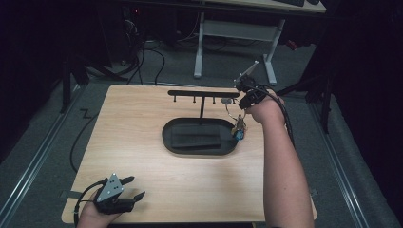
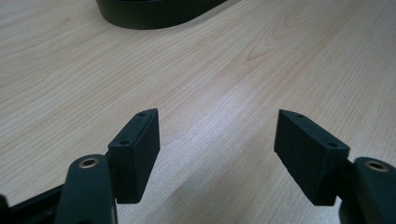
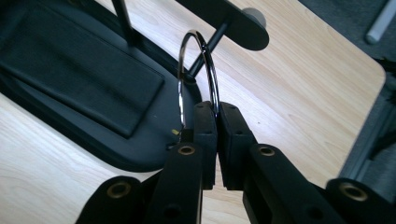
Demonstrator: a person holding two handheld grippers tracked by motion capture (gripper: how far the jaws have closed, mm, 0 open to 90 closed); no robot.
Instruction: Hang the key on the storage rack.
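Holding the key ring [image 3: 198,70] clenched between the pads of my right gripper [image 3: 217,112], I see a thin, shiny metal loop standing up from the jaws, with a small bunch of keys and a blue tag [image 1: 239,133] dangling below it over the right end of the oval black tray [image 1: 173,142]. Just beyond the ring stand the black T-shaped hanger rack [image 1: 203,93] with its short pegs and its thin post rising from the tray, the bar's rounded end close behind the loop. My left gripper [image 1: 130,187] rests released at the near left corner of the wooden table [image 1: 138,118], jaws apart over bare wood.
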